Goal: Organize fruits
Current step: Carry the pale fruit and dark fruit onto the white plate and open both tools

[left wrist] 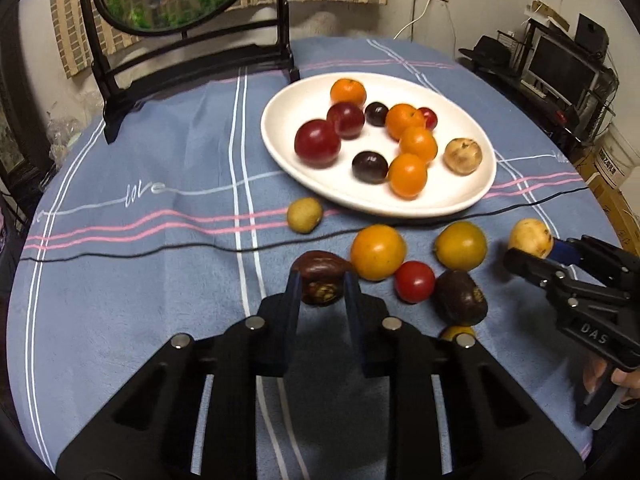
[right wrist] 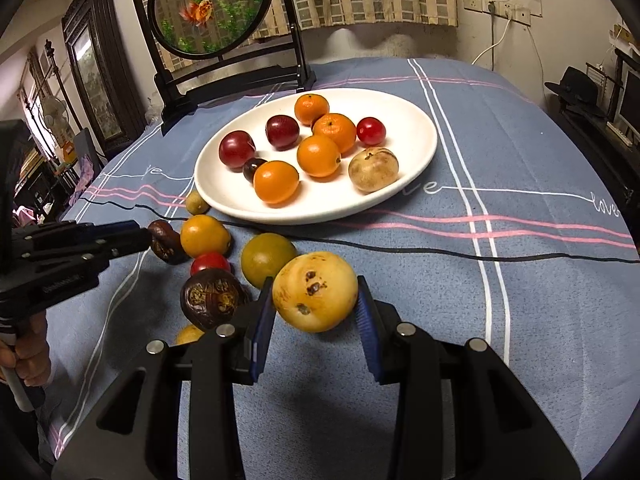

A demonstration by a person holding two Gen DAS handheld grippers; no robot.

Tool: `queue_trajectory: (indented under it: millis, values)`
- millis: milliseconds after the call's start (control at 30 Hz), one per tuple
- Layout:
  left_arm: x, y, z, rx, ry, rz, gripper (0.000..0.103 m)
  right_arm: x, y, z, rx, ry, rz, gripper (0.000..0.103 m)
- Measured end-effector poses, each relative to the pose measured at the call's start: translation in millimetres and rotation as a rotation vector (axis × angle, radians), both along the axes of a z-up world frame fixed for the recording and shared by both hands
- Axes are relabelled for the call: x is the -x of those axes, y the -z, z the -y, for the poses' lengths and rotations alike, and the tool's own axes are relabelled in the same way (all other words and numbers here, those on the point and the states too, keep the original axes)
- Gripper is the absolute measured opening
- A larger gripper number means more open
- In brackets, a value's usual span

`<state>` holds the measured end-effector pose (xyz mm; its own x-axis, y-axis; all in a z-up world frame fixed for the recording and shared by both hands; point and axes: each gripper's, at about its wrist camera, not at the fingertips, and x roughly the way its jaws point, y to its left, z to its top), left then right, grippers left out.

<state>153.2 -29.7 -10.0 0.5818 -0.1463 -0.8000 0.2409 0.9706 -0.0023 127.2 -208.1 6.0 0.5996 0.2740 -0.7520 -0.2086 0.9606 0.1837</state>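
Brown fruit (left wrist: 322,278) — pointed end left — clamped in left tongs (left wrist: 320,284).

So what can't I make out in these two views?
- Small yellow fruit: left wrist view, mostly hidden behind the left tongs' frame; right wrist view, behind the right tongs' frame.
- Small dark plum on the white oval plate: right wrist view, half covered by an orange mandarin.
- Right hand: cut off by the fisheye edge.

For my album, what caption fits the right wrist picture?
Right gripper holds a yellow fruit near the white plate of fruit.
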Motion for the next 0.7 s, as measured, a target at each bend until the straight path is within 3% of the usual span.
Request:
queue_trajectory:
  millis: [67,167,200,333,533,633,700]
  values:
    - [-1.2,2.8,-0.7,0.003,0.007,-0.009,0.026,-0.6,1.0,-1.3,-0.002,-0.004,-0.003,0.039]
    - [-3.2,15.1,1.1,-0.007,0.016,-0.036,0.057,-1.2,0.5,-2.6,-0.006,-0.006,-0.004,0.039]
    - [-4.8,19.5,1.7,-0.012,0.019,-0.041,0.059,-1.1,0.1,-2.8,-0.007,-0.007,-0.002,0.039]
    - [-18.2,36.0,1.9,-0.026,0.001,-0.078,0.059,-1.1,0.5,-3.3,-0.014,-0.015,-0.006,0.039]
    - [-40.0,42.5,10.0,-0.064,0.019,-0.064,0.06,-1.3,1.2,-4.8,-0.016,-0.029,-0.012,0.039]
    - [-40.7,41.2,11.0,-0.033,0.045,-0.082,0.04,-0.8,1.8,-4.4,-0.01,-0.027,-0.014,0.039]
    - [-35.4,39.9,13.7,-0.065,0.037,-0.062,0.04,-0.1,0.9,-3.9,-0.013,-0.027,-0.009,0.039]
